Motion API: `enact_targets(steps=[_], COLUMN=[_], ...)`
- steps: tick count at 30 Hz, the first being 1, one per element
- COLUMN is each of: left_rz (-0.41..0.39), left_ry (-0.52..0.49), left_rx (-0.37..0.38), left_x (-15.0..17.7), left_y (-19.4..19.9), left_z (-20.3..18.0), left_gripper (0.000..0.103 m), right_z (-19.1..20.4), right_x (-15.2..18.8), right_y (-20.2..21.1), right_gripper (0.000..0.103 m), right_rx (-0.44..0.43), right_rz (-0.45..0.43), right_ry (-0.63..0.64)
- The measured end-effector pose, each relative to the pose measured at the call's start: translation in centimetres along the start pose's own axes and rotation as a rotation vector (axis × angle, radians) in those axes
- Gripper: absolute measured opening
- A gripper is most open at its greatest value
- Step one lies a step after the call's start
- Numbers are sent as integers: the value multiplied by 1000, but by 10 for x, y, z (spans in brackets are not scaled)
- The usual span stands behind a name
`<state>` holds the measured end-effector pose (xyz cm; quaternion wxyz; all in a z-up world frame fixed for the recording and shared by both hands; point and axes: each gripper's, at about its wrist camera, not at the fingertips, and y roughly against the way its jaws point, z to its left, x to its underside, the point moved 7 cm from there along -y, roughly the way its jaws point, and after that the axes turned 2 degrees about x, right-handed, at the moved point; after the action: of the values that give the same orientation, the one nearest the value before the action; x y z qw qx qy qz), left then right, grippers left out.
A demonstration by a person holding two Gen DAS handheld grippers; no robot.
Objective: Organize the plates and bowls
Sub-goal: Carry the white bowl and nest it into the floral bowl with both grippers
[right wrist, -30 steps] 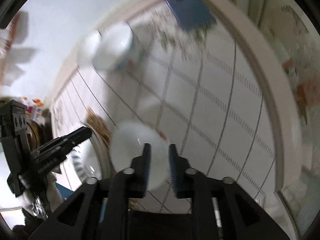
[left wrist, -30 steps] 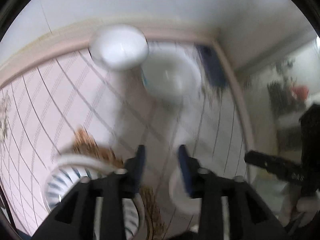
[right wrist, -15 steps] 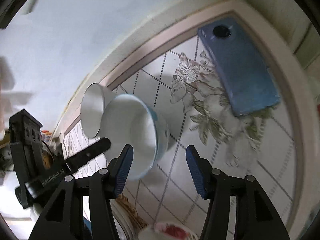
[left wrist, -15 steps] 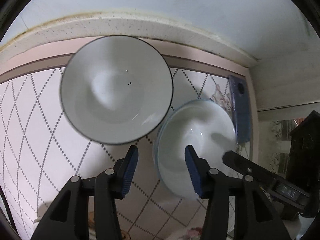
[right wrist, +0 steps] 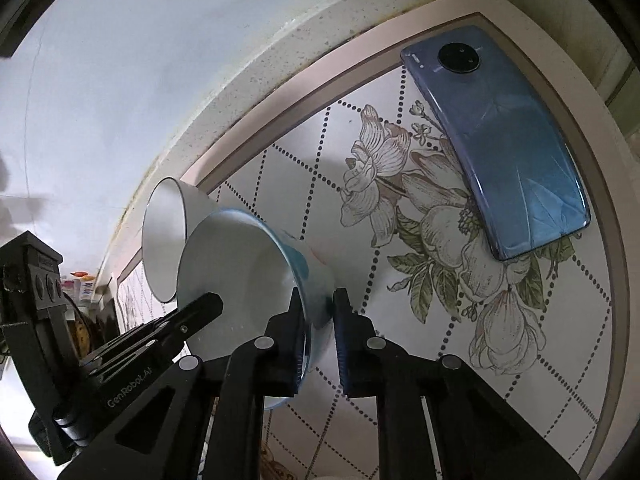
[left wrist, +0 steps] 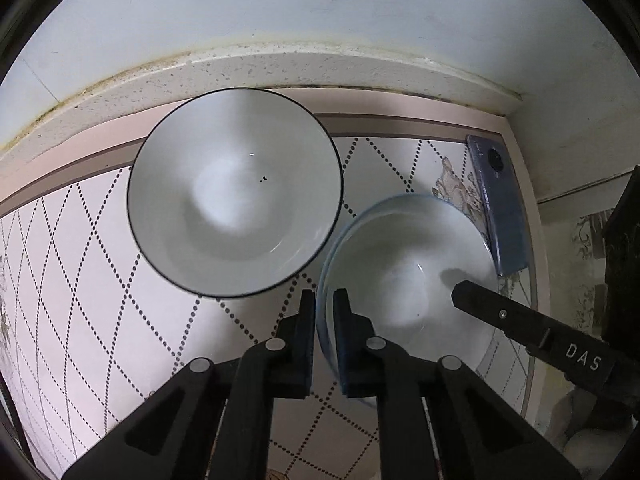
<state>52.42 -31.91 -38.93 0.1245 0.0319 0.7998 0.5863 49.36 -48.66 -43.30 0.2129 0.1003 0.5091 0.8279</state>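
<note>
Both my tools pinch one bowl: left tool (left wrist: 324,312) narrow on the near rim of the blue-rimmed white bowl (left wrist: 404,264), right tool (right wrist: 318,316) narrow on its far wall. It sits near the worktop's back right corner, beside the black-rimmed white bowl (left wrist: 236,192). Lift level, nest it inside; avoid the blue phone (right wrist: 508,152).

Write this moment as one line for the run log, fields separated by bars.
left hand-held gripper: shut on blue-rimmed bowl rim | right hand-held gripper: shut on same bowl's opposite rim | black-rimmed bowl: beside it | phone: on table
</note>
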Motion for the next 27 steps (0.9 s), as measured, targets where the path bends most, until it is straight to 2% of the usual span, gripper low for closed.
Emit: enact_targets(steps=[8, 15, 21, 27], left_rz=[-32, -56, -52, -39], left_ry=[-22, -62, -80, -92], left_rx=[23, 46, 68, 81], left_x=[12, 45, 81, 114], left_y=[34, 75, 88, 90], left_z=[-9, -21, -34, -43], left_gripper=[7, 7, 7, 7], right_z=[16, 30, 16, -12], right_x=[16, 45, 90, 142], right_y=[25, 71, 108, 116], right_gripper=[15, 15, 15, 15], right_rx=[-9, -16, 8, -8], right_rz=[-17, -57, -51, -34], right_ry=[26, 72, 95, 40])
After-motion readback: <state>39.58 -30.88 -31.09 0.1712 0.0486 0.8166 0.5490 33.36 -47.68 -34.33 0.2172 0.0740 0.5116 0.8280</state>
